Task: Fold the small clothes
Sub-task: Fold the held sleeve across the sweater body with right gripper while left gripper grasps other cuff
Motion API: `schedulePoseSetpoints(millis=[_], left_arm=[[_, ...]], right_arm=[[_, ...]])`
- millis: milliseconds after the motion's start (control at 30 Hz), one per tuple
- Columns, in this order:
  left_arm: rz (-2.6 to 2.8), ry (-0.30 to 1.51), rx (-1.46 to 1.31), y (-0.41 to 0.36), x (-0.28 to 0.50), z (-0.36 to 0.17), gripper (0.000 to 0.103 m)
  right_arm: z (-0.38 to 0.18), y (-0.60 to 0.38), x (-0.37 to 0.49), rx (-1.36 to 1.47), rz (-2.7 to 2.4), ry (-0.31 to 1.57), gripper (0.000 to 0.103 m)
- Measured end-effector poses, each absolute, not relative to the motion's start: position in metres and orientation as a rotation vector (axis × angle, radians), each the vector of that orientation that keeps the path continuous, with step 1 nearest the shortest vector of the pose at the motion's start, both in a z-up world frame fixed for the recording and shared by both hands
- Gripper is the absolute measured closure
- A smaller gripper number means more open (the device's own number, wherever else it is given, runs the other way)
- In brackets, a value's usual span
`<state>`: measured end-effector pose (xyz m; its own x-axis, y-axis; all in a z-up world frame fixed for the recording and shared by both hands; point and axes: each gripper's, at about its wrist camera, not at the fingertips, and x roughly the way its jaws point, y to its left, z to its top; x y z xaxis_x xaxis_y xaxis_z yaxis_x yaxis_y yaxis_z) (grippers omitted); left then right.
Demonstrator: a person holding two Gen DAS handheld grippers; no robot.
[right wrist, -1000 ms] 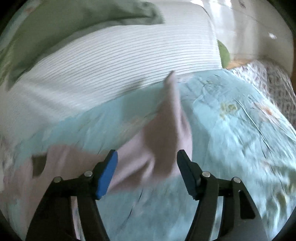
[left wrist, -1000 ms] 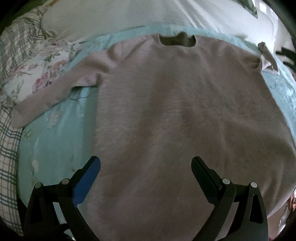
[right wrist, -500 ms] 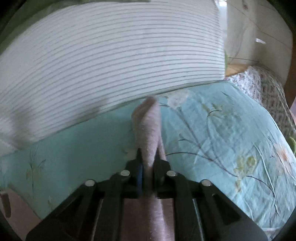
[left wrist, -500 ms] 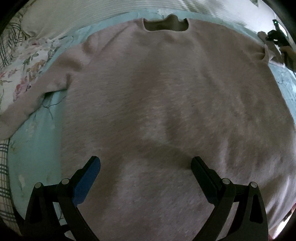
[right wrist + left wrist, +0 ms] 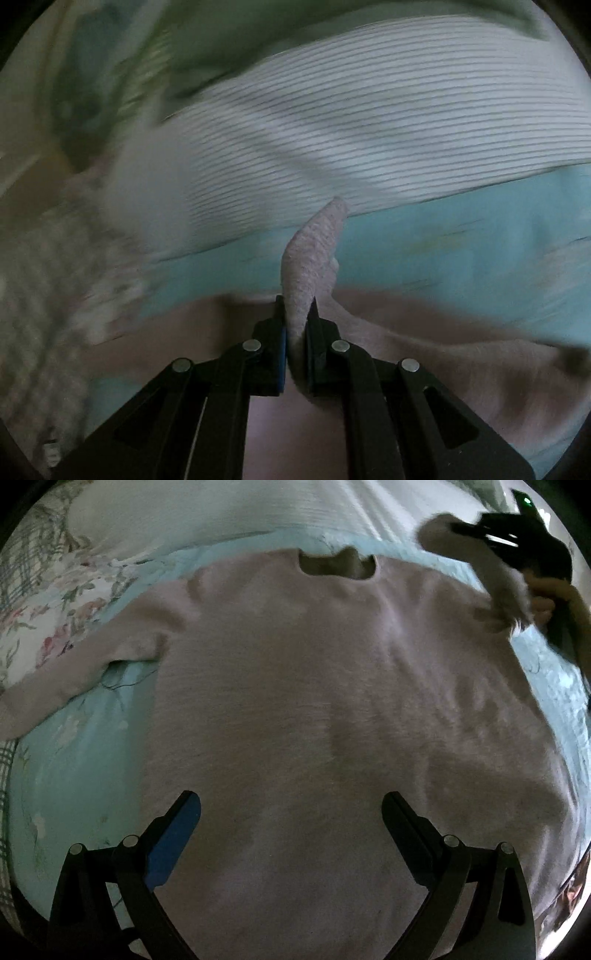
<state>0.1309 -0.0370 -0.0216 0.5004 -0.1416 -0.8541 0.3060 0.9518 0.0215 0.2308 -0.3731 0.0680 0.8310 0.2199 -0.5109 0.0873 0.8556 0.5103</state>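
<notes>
A pale pink fuzzy sweater (image 5: 332, 701) lies flat, neckline away from me, on a turquoise floral bedsheet (image 5: 74, 760). Its left sleeve (image 5: 74, 672) stretches out to the left. My left gripper (image 5: 291, 812) is open and empty, hovering over the sweater's lower body. My right gripper (image 5: 297, 314) is shut on the right sleeve (image 5: 314, 254), whose cuff sticks up between the jaws. In the left wrist view the right gripper (image 5: 517, 542) holds that sleeve (image 5: 495, 579) lifted above the sweater's right shoulder.
A white ribbed pillow (image 5: 369, 129) lies along the head of the bed, beyond the neckline. A floral pillow (image 5: 48, 602) and plaid bedding (image 5: 5, 812) sit at the left. Green fabric (image 5: 221, 33) lies behind the pillow.
My right gripper closed on the right sleeve, then lifted it and swung it left, over the sweater's shoulder. My left gripper stayed open above the sweater, drifting slightly.
</notes>
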Motion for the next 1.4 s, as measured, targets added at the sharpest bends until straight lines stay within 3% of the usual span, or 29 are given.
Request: schedulePoseSetpoints(millis=[267,333,367,400,467,733,900,1000,1100,1167,1200,1233,1400], left_arm=[[-0.261,0.991,0.028,0.008,0.133,-0.01,0.004],[-0.265,0.986,-0.011,0.018,0.139,-0.01,0.004],[-0.265,0.986,-0.021,0.021,0.142,-0.01,0.004],[-0.273,0.983,-0.043,0.026,0.145,-0.01,0.004],[-0.288,0.987,-0.079,0.033,0.156,-0.01,0.004],[-0.408,1.015,-0.202,0.045,0.239,-0.012,0.004],[-0.417,0.975,-0.023,0.02,0.316,-0.005,0.004],[-0.47,1.041,0.108,-0.008,0.346,-0.016,0.005],[-0.519,1.071,0.208,-0.03,0.353,-0.03,0.017],[-0.515,1.082,0.248,-0.038,0.356,-0.04,0.049],[-0.491,1.07,0.275,-0.039,0.356,-0.044,0.082],[-0.483,1.057,0.27,-0.037,0.355,-0.043,0.095],[-0.39,0.82,0.081,0.009,0.339,0.005,0.097]], right_arm=[[0.037,-0.199,0.285,0.511,0.415,0.701,0.094],[0.022,-0.182,0.286,0.497,0.451,0.748,0.09],[0.014,-0.169,0.288,0.49,0.462,0.781,0.083],[0.008,-0.164,0.29,0.491,0.473,0.809,0.061],[-0.001,-0.164,0.281,0.499,0.488,0.829,0.037],[0.008,-0.208,0.224,0.534,0.403,0.785,0.037],[0.014,-0.243,0.175,0.592,0.308,0.752,0.037],[0.015,-0.26,0.149,0.635,0.267,0.729,0.037],[0.014,-0.275,0.131,0.663,0.238,0.706,0.037],[0.012,-0.282,0.124,0.678,0.219,0.694,0.037],[0.012,-0.285,0.123,0.681,0.211,0.691,0.037],[0.011,-0.289,0.121,0.687,0.205,0.687,0.037],[0.018,-0.314,0.106,0.674,0.124,0.645,0.037]])
